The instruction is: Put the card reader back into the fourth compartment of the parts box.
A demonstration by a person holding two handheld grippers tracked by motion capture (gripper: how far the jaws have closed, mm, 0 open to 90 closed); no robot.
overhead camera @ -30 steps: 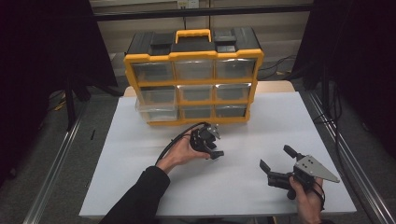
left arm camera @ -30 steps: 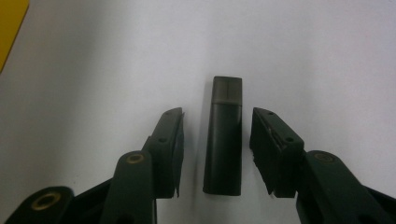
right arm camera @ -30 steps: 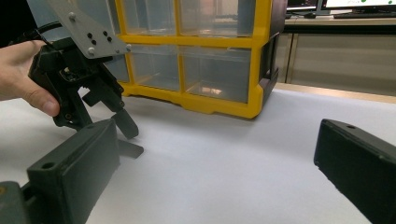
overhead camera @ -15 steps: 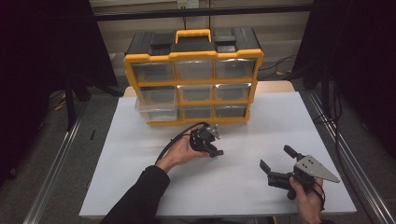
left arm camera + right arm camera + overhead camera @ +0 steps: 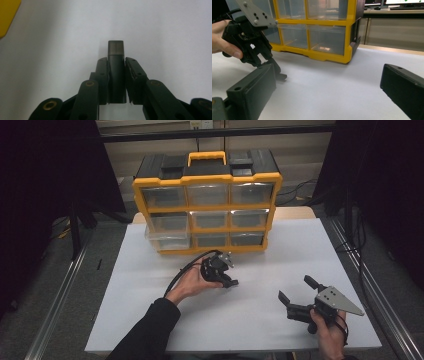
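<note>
My left gripper (image 5: 227, 279) rests low on the white table in front of the drawer cabinet, tilted down to the right. Its jaws have just been closing and are shut on a small dark grey stick-shaped piece (image 5: 115, 72), whose squared tip pokes out past the pads. In the right gripper view the left gripper (image 5: 275, 71) shows at the left, with the dark piece (image 5: 281, 76) touching the table. My right gripper (image 5: 296, 288) hovers near the table's front right, open with nothing between its jaws; it appears as (image 5: 327, 85) in its own view.
A yellow and black cabinet (image 5: 207, 210) of clear drawers stands at the back of the white table (image 5: 150, 320). Its bottom left drawer (image 5: 167, 240) is pulled out a little. A yellow corner (image 5: 7, 15) of it shows in the left gripper view.
Both hands stay where they were. The left gripper's jaws look a little closer together around the dark piece than a second ago.
</note>
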